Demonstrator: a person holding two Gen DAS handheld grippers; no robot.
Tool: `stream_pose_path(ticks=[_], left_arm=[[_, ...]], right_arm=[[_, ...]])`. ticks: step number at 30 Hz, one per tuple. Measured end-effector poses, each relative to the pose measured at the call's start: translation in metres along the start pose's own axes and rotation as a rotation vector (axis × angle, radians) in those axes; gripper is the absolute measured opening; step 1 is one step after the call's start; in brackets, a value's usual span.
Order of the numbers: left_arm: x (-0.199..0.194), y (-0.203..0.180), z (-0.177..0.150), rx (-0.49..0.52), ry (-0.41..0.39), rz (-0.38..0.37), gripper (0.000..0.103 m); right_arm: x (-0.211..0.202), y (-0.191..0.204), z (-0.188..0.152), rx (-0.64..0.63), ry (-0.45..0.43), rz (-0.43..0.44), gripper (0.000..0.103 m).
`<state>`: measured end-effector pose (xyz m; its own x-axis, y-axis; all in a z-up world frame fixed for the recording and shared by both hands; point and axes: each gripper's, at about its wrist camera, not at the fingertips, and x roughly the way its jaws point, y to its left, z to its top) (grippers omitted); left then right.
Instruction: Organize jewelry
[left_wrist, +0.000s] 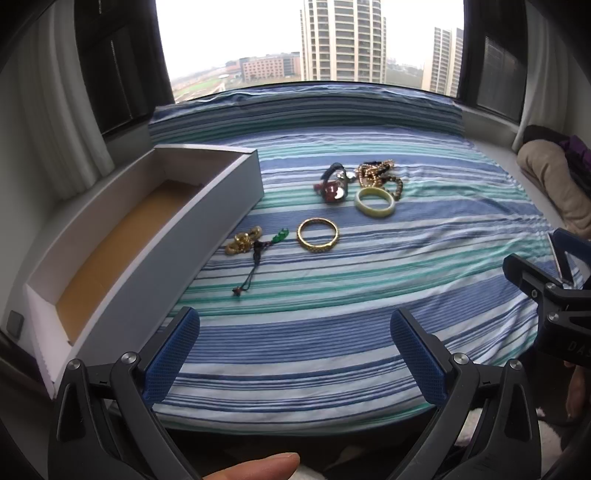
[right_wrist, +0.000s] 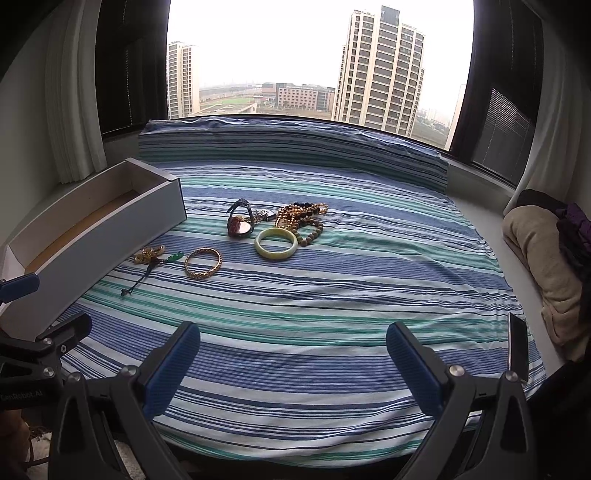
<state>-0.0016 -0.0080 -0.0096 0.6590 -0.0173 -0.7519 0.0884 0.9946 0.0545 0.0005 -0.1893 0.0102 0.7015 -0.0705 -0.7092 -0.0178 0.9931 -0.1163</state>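
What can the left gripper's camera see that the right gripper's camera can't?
Only the left wrist view shows a fingertip at the bottom edge and the right gripper from the side.

Only the right wrist view shows a phone at the bedspread's right edge and the left gripper from the side.

Both show the open box, gold bangle, pale bangle, bead pile, green pendant and striped bedspread.

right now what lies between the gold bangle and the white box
In the left wrist view, a gold chain clump and a green pendant on dark cord lie between gold bangle and white box.
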Motion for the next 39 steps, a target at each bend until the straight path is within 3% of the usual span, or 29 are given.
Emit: stream_pose_path(ticks=[20, 39], left_arm=[[0.004, 0.001, -0.002, -0.004, 0.015, 0.003, 0.103], [0.001, 0.016, -0.003, -0.006, -0.039, 0.049, 0.103]], right_arm=[[0.000, -0.002, -0.002, 0.001, 0.003, 0.001, 0.102], [0.004, 0.005, 0.001, -0.006, 0.015, 0.014, 0.103]])
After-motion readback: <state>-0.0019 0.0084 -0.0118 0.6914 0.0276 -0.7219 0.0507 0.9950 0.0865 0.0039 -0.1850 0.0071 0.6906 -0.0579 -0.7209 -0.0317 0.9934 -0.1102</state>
